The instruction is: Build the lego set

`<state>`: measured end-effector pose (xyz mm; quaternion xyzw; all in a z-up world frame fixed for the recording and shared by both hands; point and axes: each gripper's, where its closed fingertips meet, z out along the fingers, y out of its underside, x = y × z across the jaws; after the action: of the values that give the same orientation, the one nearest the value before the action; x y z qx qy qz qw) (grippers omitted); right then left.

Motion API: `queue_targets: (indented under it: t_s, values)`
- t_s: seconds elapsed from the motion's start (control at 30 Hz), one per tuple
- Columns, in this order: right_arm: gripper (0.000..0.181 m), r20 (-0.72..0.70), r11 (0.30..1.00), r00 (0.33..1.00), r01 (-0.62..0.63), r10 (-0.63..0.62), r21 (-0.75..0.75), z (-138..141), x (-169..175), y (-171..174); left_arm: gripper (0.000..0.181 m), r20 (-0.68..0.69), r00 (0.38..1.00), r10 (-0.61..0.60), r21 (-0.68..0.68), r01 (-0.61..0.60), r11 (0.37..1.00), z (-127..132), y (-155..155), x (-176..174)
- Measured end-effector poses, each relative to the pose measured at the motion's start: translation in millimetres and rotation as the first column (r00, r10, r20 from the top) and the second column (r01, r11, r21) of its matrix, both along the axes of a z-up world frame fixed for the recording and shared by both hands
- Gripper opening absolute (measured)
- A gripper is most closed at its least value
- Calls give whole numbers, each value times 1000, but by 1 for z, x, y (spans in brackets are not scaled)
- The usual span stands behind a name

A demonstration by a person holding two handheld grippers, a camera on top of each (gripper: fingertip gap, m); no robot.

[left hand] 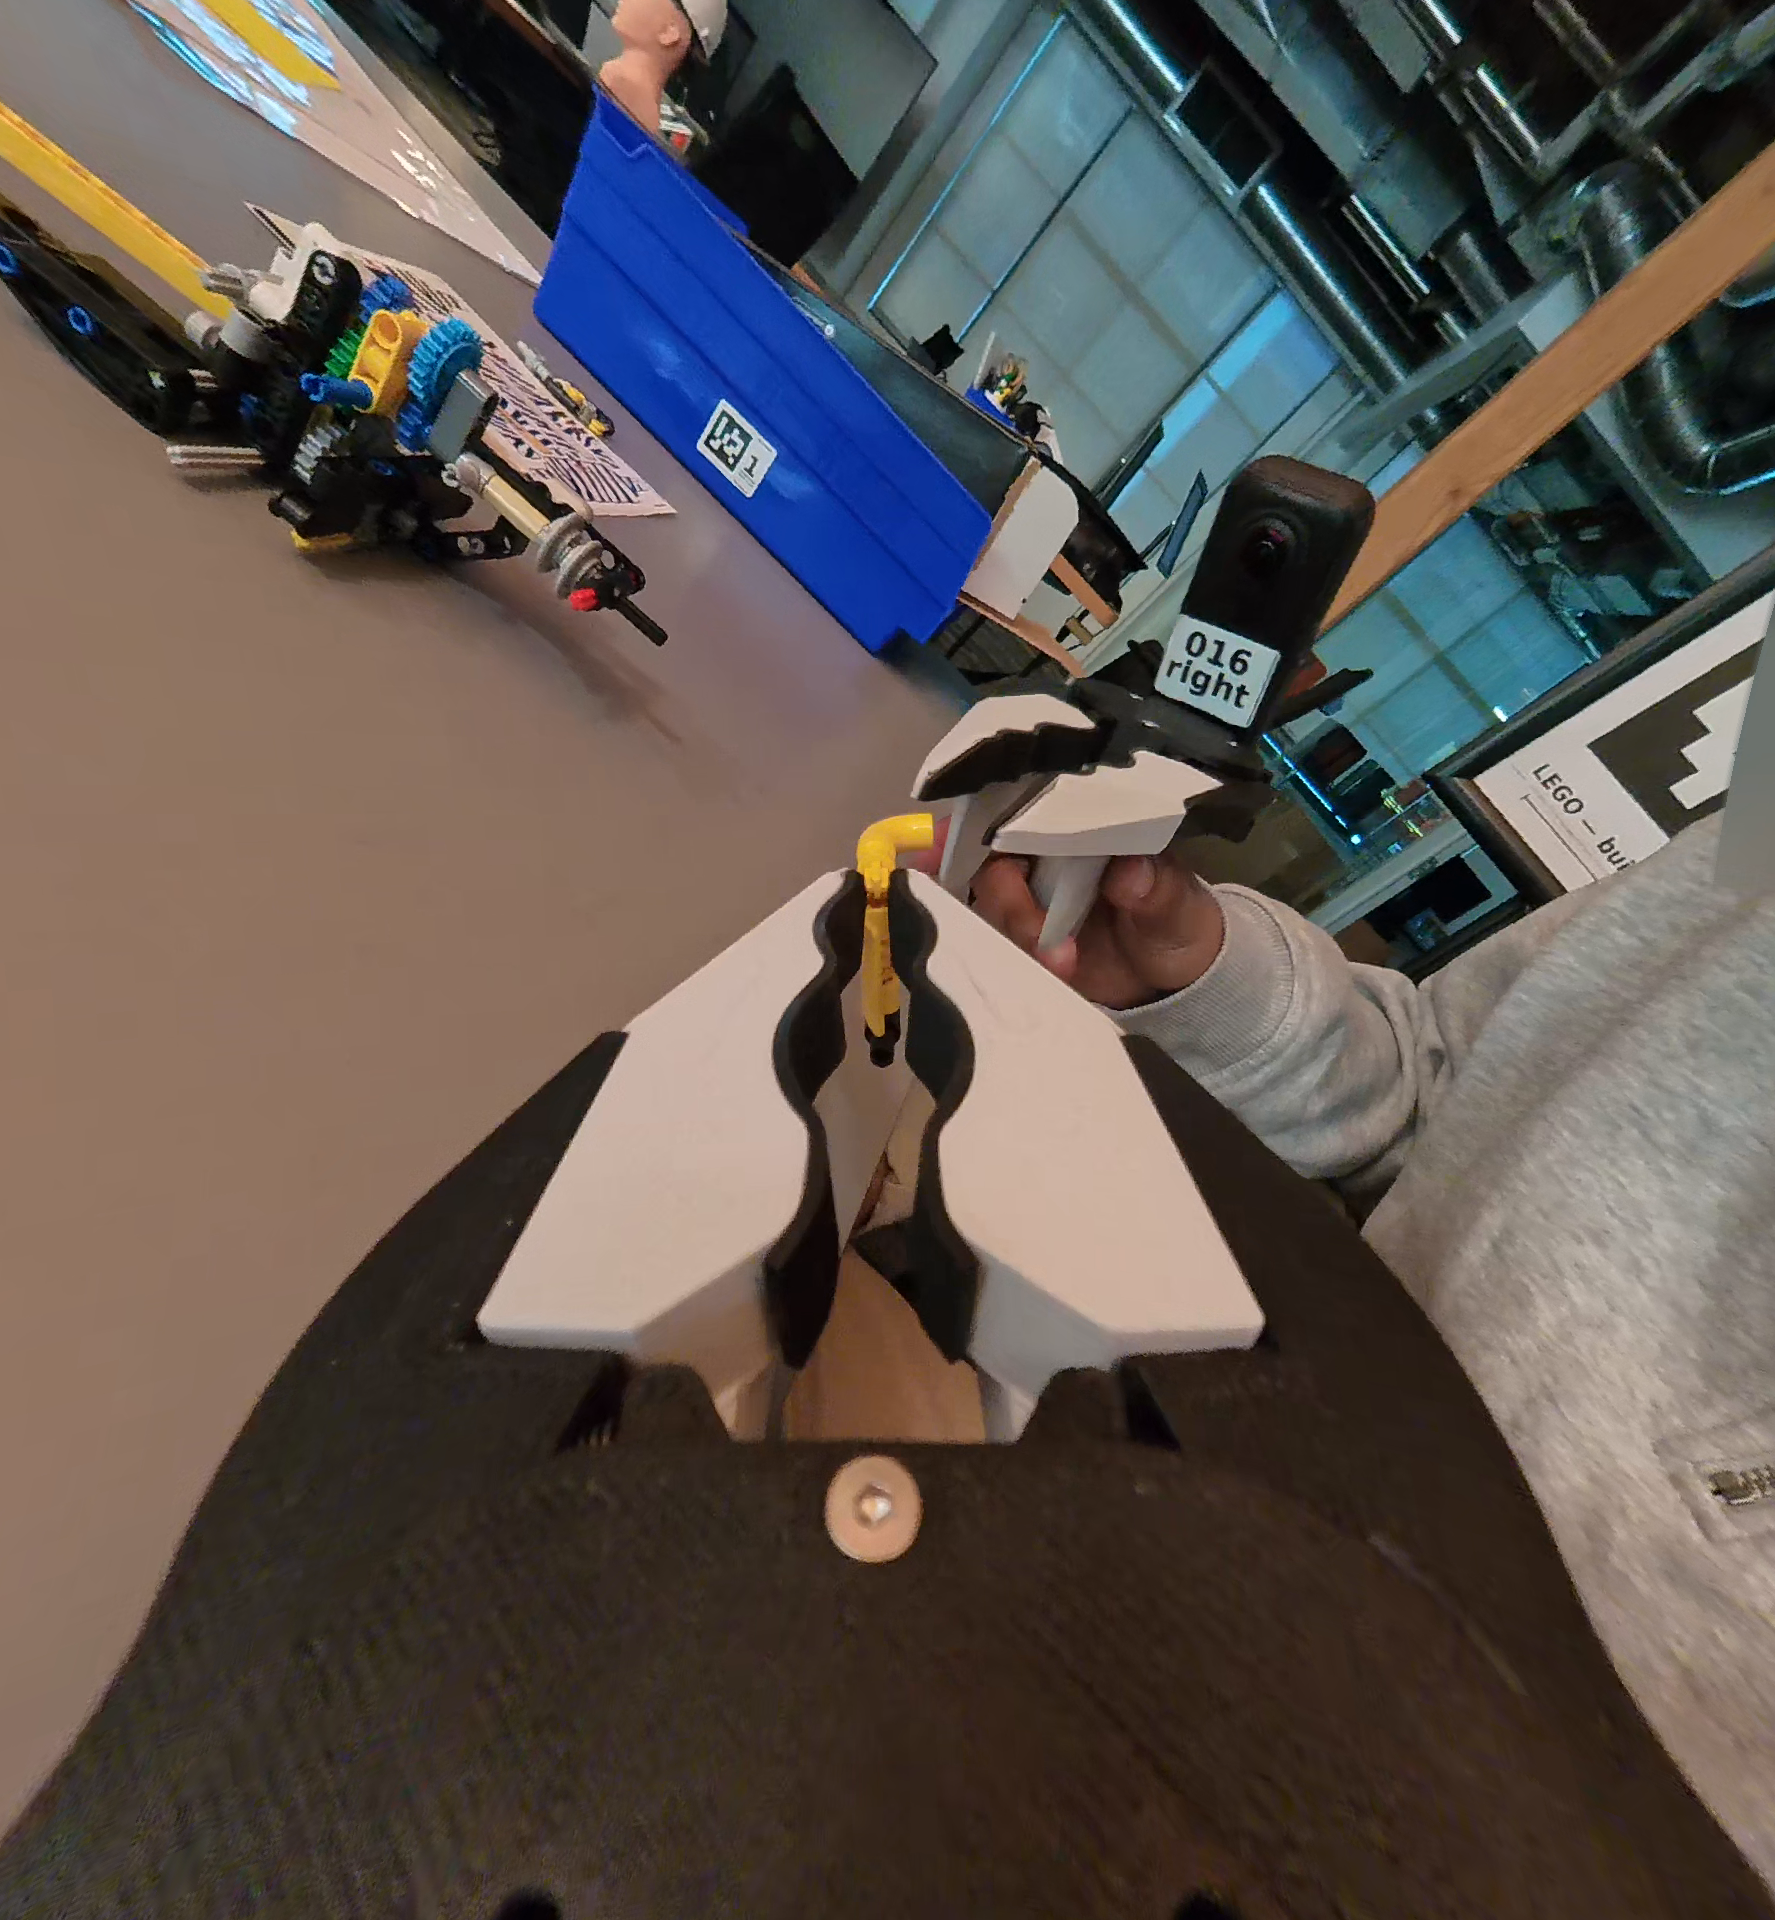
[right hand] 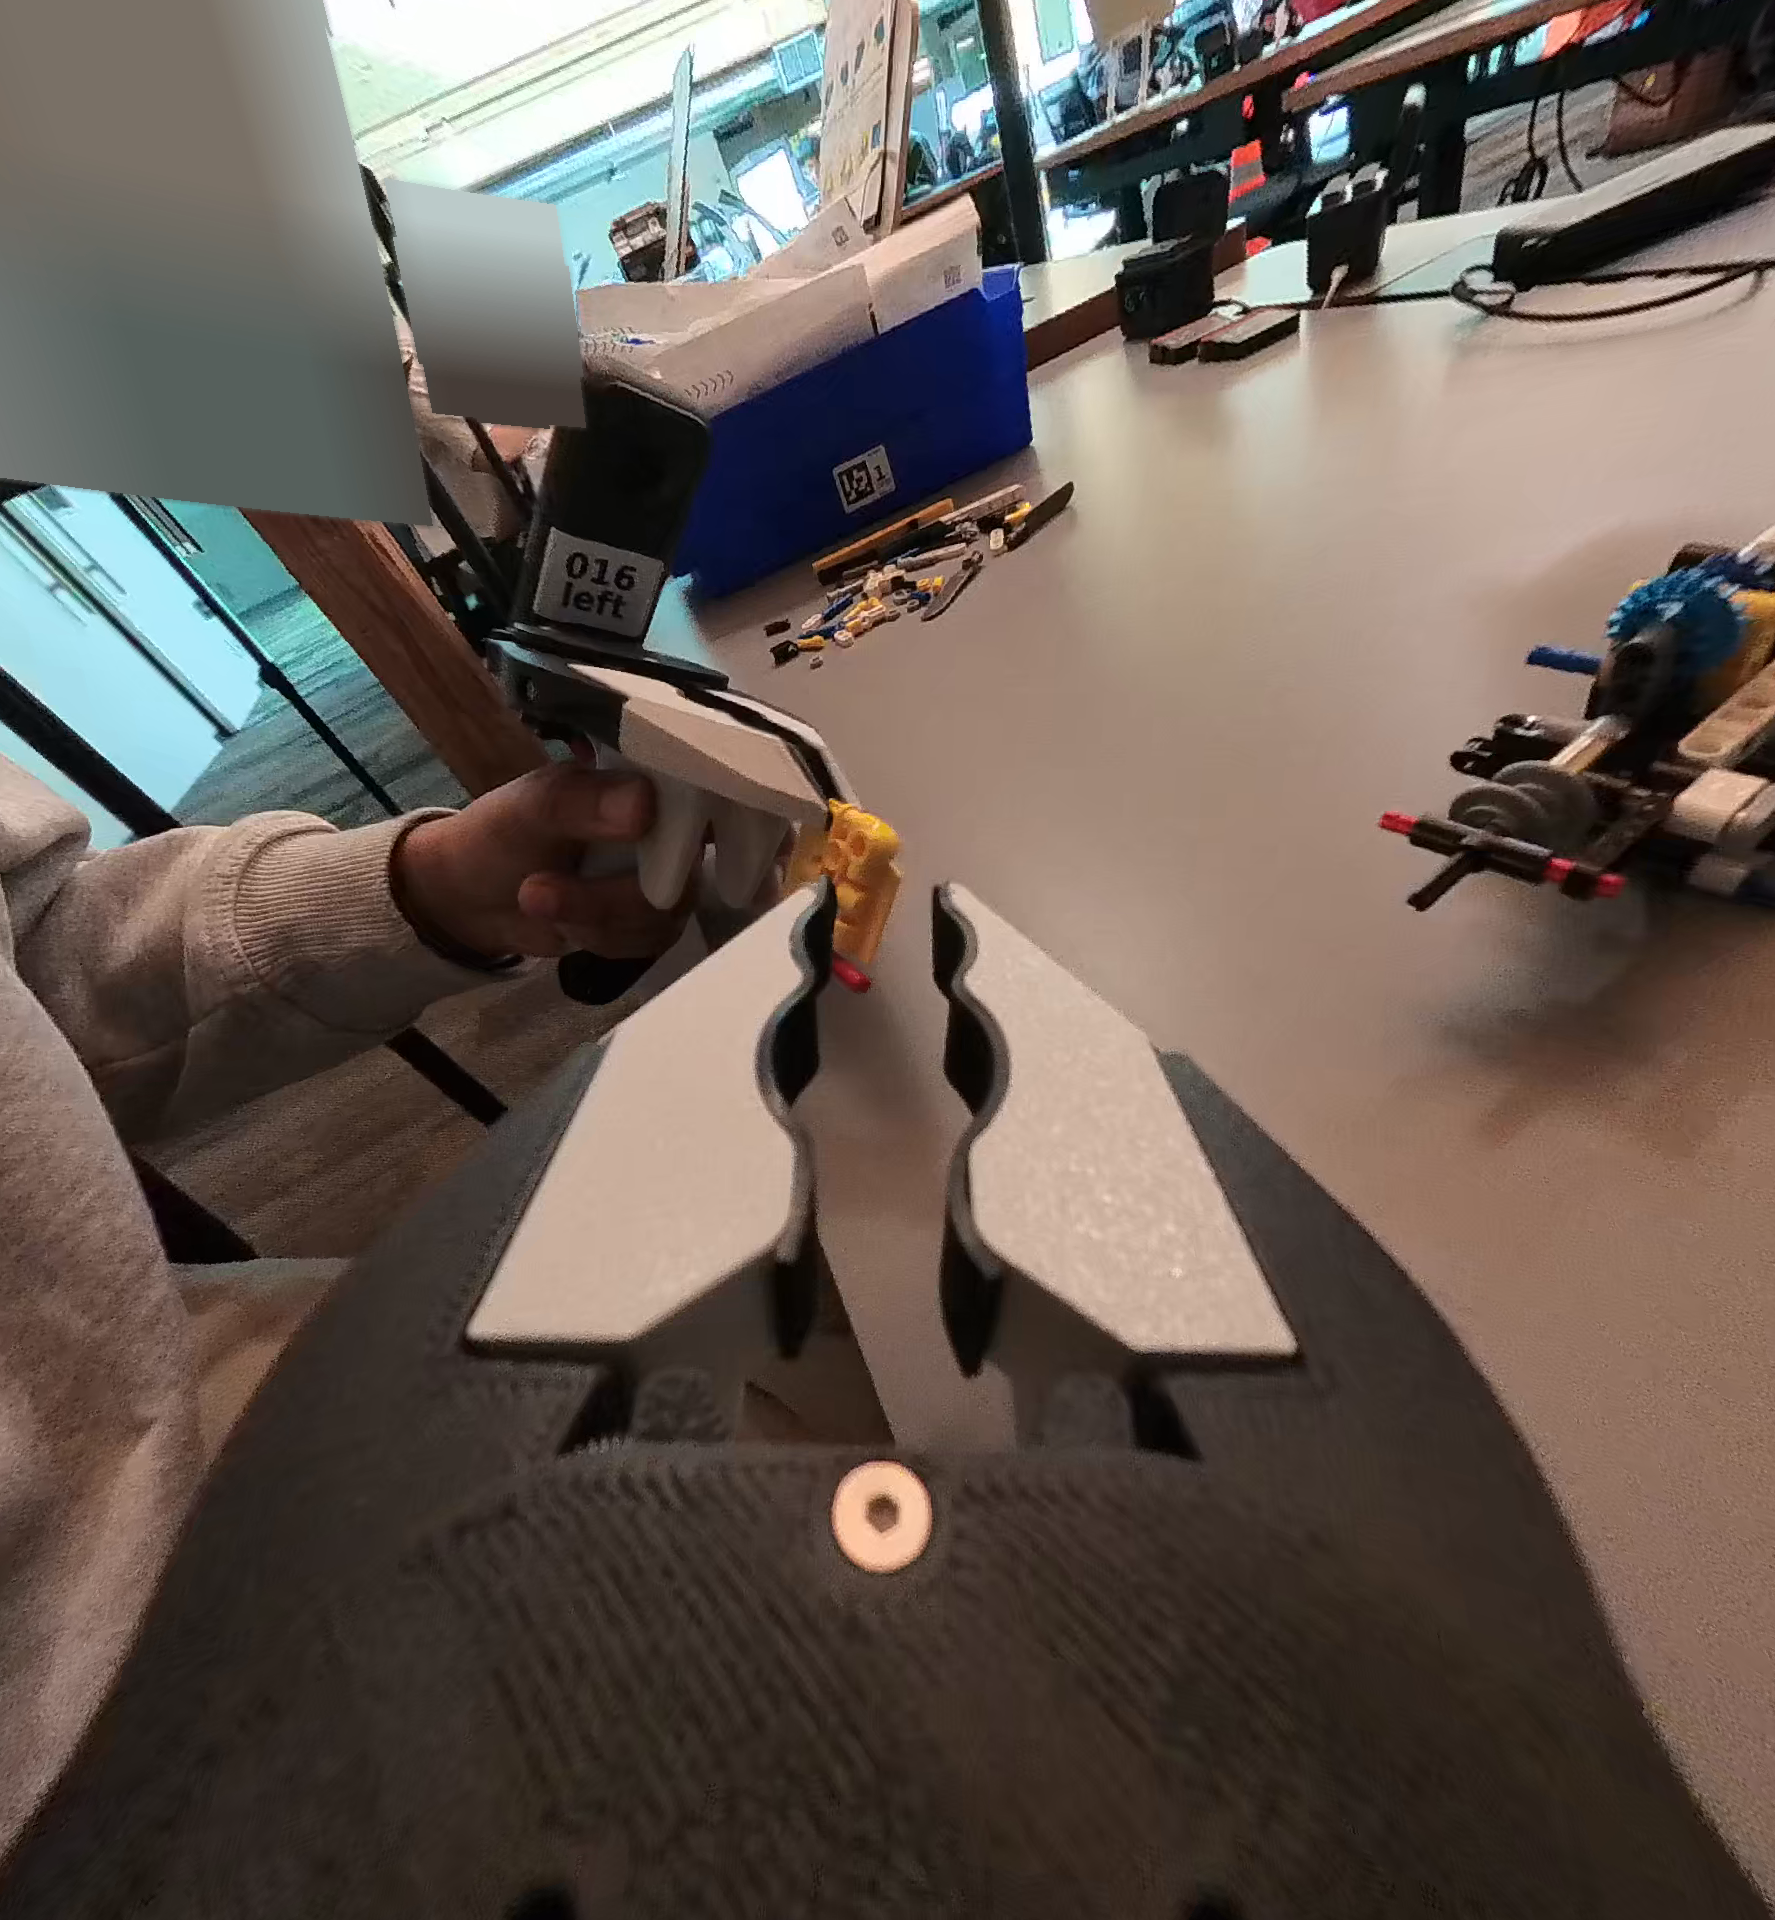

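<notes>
My left gripper (left hand: 875, 888) is shut on a yellow lego piece (left hand: 878, 956) and holds it above the table. The piece's bent end sticks out past the fingertips, and a black pin shows at its inner end. In the right wrist view the same yellow piece (right hand: 857, 873) has holes and a red pin (right hand: 850, 975) below it, and it hangs from the left gripper (right hand: 826, 810). My right gripper (right hand: 878, 904) is open, with the piece just in front of its left fingertip. The right gripper also shows in the left wrist view (left hand: 950, 831), at the bent end.
The partly built lego model (left hand: 384, 416) stands on the grey table (left hand: 343, 883) on printed sheets; it also shows in the right wrist view (right hand: 1641, 748). A blue bin (right hand: 862, 416) stands beyond loose lego pieces (right hand: 904, 582). A person's grey sleeves are close by. One gripper's finger ends stand about 5 cm off the other's.
</notes>
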<state>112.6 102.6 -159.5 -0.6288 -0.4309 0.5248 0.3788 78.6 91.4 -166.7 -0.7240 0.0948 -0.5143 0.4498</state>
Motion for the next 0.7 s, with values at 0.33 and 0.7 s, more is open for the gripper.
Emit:
queue_targets:
  t_s: [0.33, 0.7]
  values:
    - [16, -41, 974, 997, -75, 68, -214, -7, -7, -9, 3, 41, 993, -113, -16, 113, 993, 3, -10, 8]
    - [14, -49, 957, 991, -129, 121, -259, -10, -13, -21, 3, 86, 985, -147, -40, 150, 988, 4, -11, 9]
